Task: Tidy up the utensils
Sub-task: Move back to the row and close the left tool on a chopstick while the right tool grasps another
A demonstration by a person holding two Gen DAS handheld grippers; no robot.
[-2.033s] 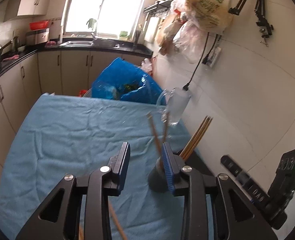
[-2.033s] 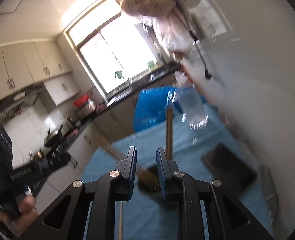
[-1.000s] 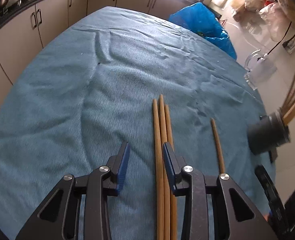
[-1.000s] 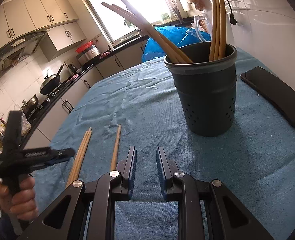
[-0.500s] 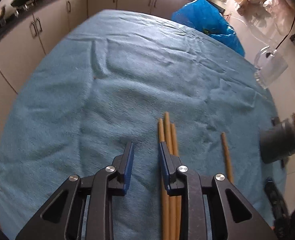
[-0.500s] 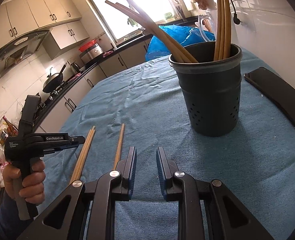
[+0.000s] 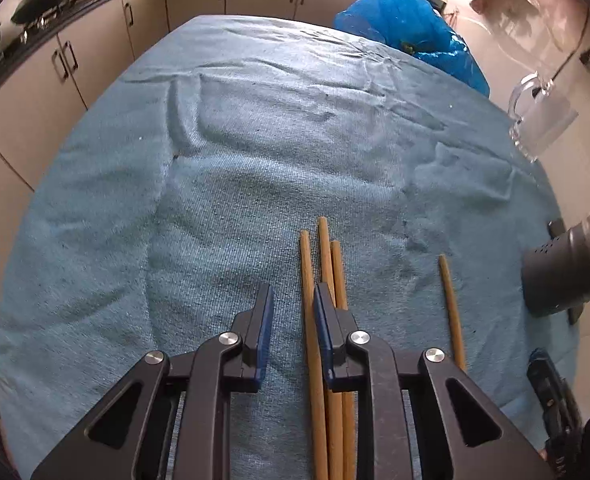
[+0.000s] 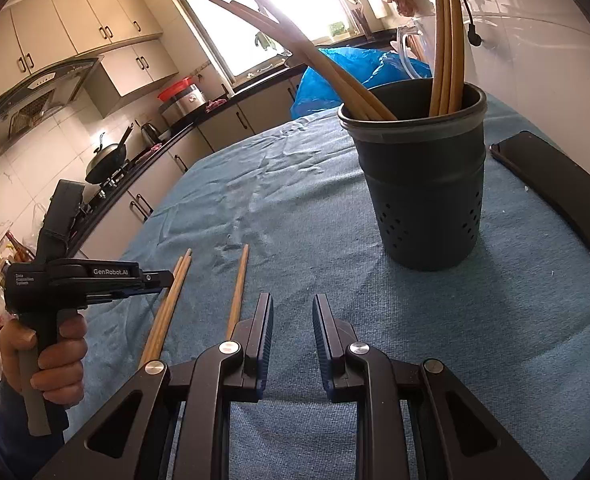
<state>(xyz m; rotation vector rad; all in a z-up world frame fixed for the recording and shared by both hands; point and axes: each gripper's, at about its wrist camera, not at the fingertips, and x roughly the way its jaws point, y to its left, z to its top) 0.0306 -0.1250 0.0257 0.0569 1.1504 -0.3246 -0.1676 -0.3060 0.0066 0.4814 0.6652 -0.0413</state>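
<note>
Kitchen w/ beige cabinets, bright window at the back, and a table under a wrinkled blue cloth [image 7: 255,152] filling most of both views. On the cloth's right side stands a dark grey utensil holder [image 8: 423,184], upright, small round holes low in its wall; inside it are several wooden chopsticks [image 8: 447,40], some near vertical by the far rim, others leaning out to the left toward the window. Nothing else visible in it. A black phone [image 8: 555,188] lies flat just right of the holder. A clear glass mug [image 7: 539,120] sits near the cloth's far right edge, contents can't be made out; a blue plastic bag [image 7: 407,28] lies at the far end. Loose on the cloth: three chopsticks [image 7: 323,264] side by side, and a single chopstick [image 7: 451,308] apart to their right, between the trio and the holder. Left gripper [image 7: 293,320] points down at the trio, jaws closing w/ the leftmost stick in the gap; pads don't look pressed on it yet. Right gripper [image 8: 293,328] hovers over bare cloth near the holder, jaws slightly apart, holding nothing.
</note>
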